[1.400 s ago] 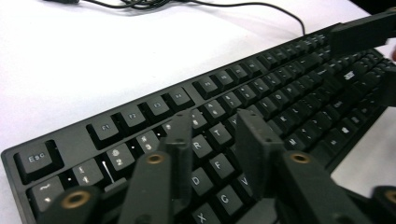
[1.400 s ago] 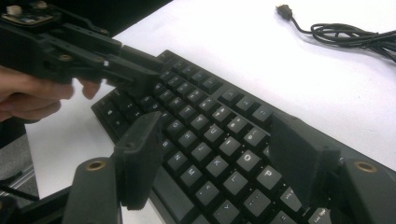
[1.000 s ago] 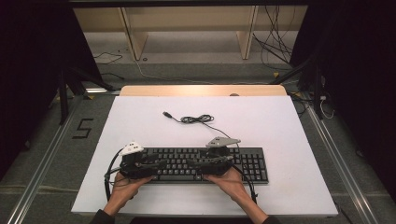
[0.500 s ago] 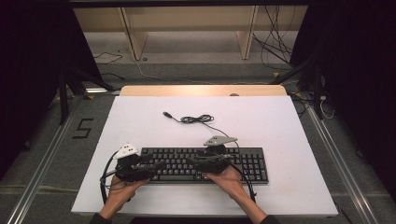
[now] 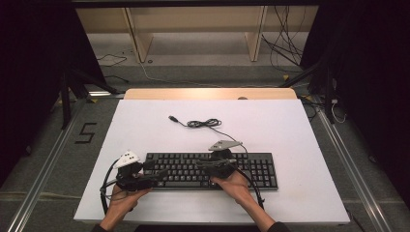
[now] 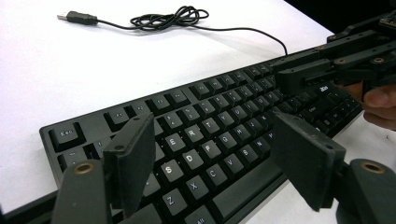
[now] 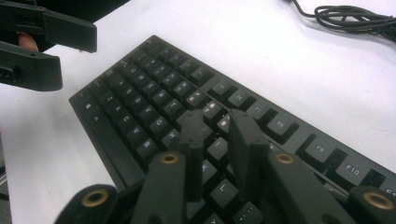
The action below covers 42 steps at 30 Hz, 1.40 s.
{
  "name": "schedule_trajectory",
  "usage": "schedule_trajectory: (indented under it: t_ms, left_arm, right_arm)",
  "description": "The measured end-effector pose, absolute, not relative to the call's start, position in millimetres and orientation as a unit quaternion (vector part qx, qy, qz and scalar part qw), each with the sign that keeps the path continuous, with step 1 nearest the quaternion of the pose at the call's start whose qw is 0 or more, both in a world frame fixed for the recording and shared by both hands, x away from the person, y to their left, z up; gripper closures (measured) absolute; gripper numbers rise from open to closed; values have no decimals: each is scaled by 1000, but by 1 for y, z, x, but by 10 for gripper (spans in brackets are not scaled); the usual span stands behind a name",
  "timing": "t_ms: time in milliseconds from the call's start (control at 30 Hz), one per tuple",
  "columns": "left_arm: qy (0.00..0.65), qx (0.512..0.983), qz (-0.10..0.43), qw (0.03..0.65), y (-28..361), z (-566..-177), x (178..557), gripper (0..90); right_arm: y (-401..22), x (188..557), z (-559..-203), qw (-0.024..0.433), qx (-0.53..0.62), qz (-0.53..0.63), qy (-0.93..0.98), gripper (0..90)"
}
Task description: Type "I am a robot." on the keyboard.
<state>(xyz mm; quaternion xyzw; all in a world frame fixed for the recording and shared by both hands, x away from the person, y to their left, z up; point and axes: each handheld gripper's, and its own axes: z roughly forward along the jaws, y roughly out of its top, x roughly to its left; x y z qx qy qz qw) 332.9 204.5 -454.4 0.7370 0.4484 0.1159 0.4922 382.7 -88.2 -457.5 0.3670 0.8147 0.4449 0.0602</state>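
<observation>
A black keyboard [image 5: 251,169] lies near the front of the white table [image 5: 290,125], and its cable [image 5: 203,123] coils behind it and ends in a USB plug [image 5: 172,118]. My left gripper [image 6: 212,154] hovers over the keyboard's left letter keys [image 6: 210,121]. Its jaws stand wide apart, have just been opening, and hold nothing. My right gripper [image 7: 215,123] points down at the middle keys [image 7: 154,88]. Its jaws have just been closing to a narrow gap with nothing between them. In the high view the left gripper [image 5: 162,175] and the right gripper [image 5: 199,165] point toward each other.
A wooden strip [image 5: 208,93] edges the table's far side, with shelf legs and loose cables on the floor beyond. Bare white surface lies behind and to both sides of the keyboard. A "5" [image 5: 86,133] is marked on the floor at the left.
The left gripper has drifted slightly to the left over the keyboard's end. The right hand, keyboard and cable stay where they were.
</observation>
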Motion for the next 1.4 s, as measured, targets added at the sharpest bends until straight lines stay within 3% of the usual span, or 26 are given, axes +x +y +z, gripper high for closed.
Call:
schedule_trajectory:
  t_ms: [333,1400]
  left_arm:
    - [450,730,120,501,210,-454,326,298]
    - [453,718,126,512,216,-455,319,294]
  right_arm:
    - [-86,386,-460,64,370,433,819,900]
    - [-80,392,-474,83,388,377,837,900]
